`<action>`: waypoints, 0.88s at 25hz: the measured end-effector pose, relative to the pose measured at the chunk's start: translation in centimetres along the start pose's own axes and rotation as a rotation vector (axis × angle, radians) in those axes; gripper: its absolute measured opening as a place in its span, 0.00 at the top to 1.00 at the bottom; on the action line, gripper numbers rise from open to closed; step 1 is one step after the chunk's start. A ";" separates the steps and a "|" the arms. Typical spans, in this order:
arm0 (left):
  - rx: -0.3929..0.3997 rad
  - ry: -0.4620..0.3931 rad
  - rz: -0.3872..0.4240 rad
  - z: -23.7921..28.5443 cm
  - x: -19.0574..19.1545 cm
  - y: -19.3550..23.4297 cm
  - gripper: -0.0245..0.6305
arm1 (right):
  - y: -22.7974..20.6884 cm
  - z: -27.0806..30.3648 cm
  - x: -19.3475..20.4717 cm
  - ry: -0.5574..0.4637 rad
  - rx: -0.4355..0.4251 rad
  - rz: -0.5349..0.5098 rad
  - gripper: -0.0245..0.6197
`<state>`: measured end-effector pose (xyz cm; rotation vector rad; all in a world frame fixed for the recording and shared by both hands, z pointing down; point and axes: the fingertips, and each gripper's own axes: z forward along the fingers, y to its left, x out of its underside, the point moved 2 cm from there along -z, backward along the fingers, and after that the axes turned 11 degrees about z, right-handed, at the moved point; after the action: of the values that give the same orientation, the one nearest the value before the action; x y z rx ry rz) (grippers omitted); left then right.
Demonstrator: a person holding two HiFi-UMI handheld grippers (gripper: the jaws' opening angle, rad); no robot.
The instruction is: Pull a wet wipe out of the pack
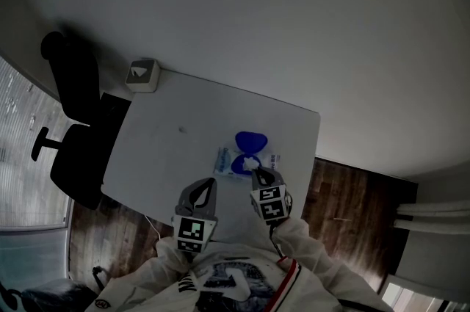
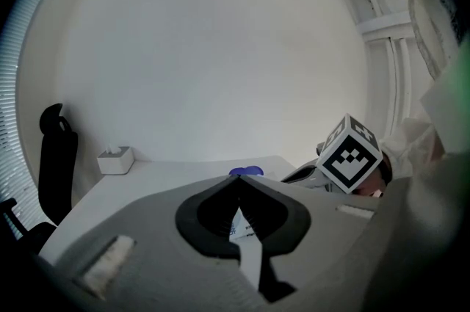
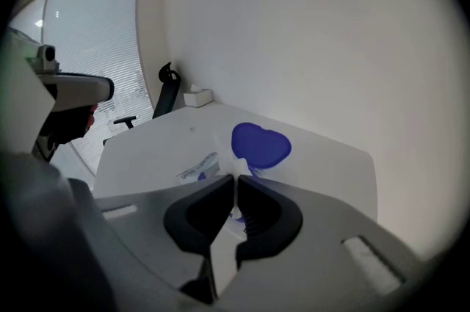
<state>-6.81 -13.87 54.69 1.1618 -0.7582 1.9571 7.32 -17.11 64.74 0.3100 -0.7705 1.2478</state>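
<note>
Pack [image 1: 229, 161] flat on the white worktop [image 1: 169, 149], near the person's edge, long axis left to right in the head view, blue lid [image 1: 250, 141] flipped open on the pack's far side. Right claw [image 1: 255, 169] directly over the pack's opening, pinched shut on a white wet wipe [image 3: 239, 167], its tip poking up past the jaws. Right hand angled steeply down at the pack. Left claw [image 1: 213, 182] just left of the pack and nearer the person, closed on nothing, tilted slightly downward.

Pack [image 1: 226, 158] on table [image 1: 169, 149], near-right; box [image 1: 142, 74] at far-left corner; chair [image 1: 77, 127] left.
</note>
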 end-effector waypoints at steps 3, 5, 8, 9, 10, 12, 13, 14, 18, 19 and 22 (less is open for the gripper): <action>0.009 -0.008 0.010 0.3 -0.4 -0.1 0.96 | -0.2 -1.0 -0.7 -0.027 0.004 0.024 0.93; 0.014 -0.013 0.016 0.5 -0.7 -0.3 0.96 | -0.4 -1.7 -1.1 -0.049 0.007 0.041 0.93; 0.022 -0.018 0.026 0.8 -1.1 -0.4 0.96 | -0.6 -2.8 -1.6 -0.080 0.012 0.063 0.93; 0.025 -0.020 0.030 0.9 -1.2 -0.4 0.96 | -0.7 -3.1 -1.8 -0.090 0.014 0.068 0.93; 0.027 -0.023 0.034 1.1 -1.3 -0.5 0.96 | -0.8 -3.4 -1.9 -0.100 0.016 0.072 0.93; 0.030 -0.029 0.041 1.3 -1.6 -0.6 0.96 | -1.1 -4.1 -2.2 -0.126 0.024 0.080 0.93; 0.031 -0.031 0.045 1.4 -1.7 -0.6 0.96 | -1.4 -4.4 -2.5 -0.144 0.032 0.084 0.93; 0.033 -0.033 0.049 1.6 -1.9 -0.6 0.96 | -1.7 -4.8 -2.8 -0.165 0.040 0.091 0.93; 0.041 -0.047 0.060 1.8 -2.8 -0.7 0.96 | -2.4 -7.1 -4.0 -0.238 0.043 0.138 0.93; 0.043 -0.053 0.062 1.8 -3.1 -0.7 0.96 | -2.5 -7.7 -4.3 -0.255 0.041 0.145 0.93; 0.050 -0.075 0.071 2.0 -4.1 -0.7 0.96 | -2.9 -9.3 -5.0 -0.301 0.050 0.154 0.93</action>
<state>-3.90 -16.20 51.90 1.2600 -0.8038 2.0106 12.74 -16.08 55.22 0.4943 -1.0376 1.3844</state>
